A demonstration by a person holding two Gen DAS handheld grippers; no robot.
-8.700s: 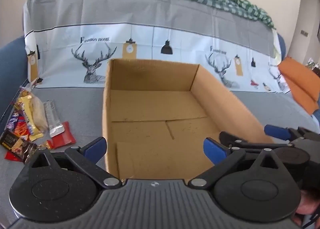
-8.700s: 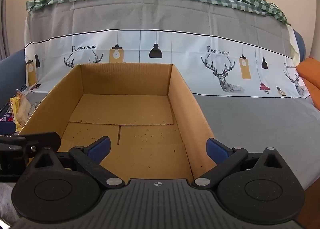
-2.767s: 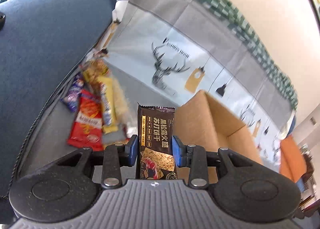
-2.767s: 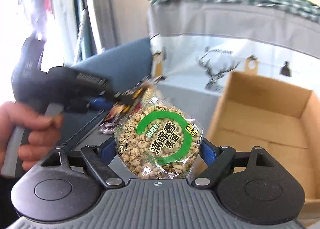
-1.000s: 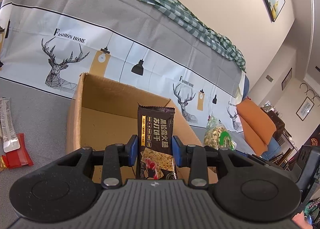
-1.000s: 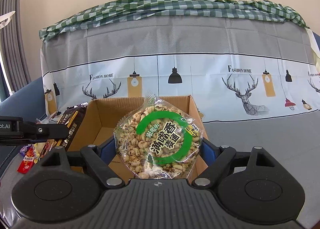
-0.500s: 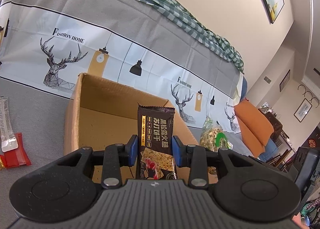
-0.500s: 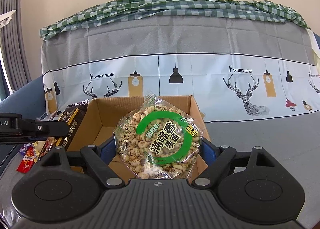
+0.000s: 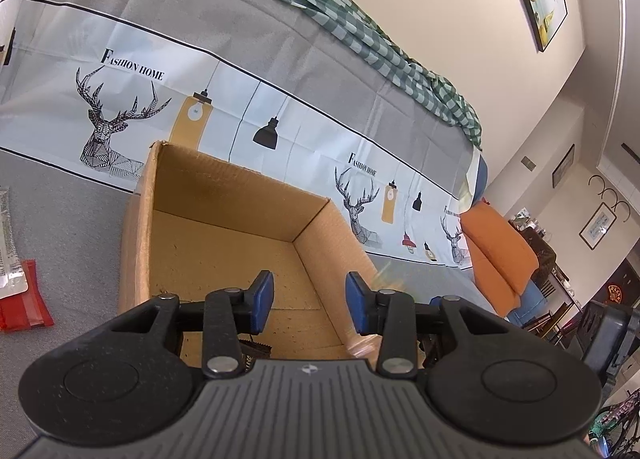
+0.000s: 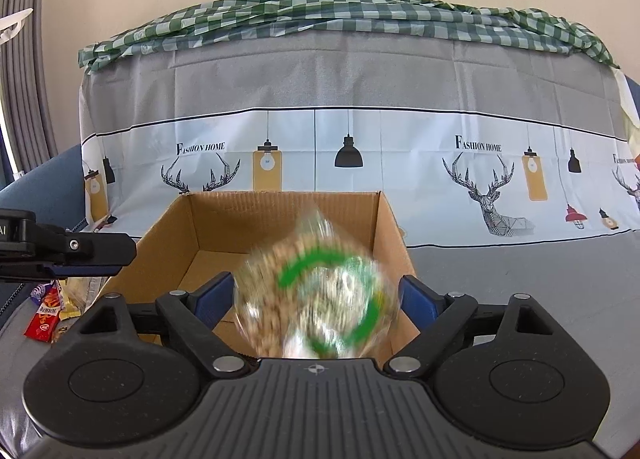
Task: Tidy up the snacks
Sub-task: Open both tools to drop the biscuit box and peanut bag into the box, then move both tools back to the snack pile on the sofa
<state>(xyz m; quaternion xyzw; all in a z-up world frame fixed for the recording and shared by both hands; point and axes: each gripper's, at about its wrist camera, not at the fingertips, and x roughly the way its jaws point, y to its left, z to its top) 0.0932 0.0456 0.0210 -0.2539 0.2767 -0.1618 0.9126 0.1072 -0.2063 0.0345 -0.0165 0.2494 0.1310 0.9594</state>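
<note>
An open cardboard box (image 9: pixel 224 231) stands on the grey cloth; it also shows in the right wrist view (image 10: pixel 192 235). My left gripper (image 9: pixel 310 297) is open and empty over the box's near end. A dark wrapper edge (image 9: pixel 254 347) of the cracker bar peeks out below its fingers, inside the box. My right gripper (image 10: pixel 316 299) is open over the box; the clear bag of puffed grain with a green ring (image 10: pixel 320 299) is blurred between its fingers, dropping free. The left gripper's arm (image 10: pixel 68 249) shows at the left in the right wrist view.
Loose snack packets lie left of the box: a red one (image 9: pixel 20 299) and a silver one (image 9: pixel 6 235), and several more (image 10: pixel 52 307). A cloth-covered sofa back (image 10: pixel 360 75) rises behind. An orange cushion (image 9: pixel 500 255) lies at the right.
Both grippers have opened. The cracker bar has fallen from the left gripper into the box. The puffed-grain bag has slipped from the right gripper's hold and is falling.
</note>
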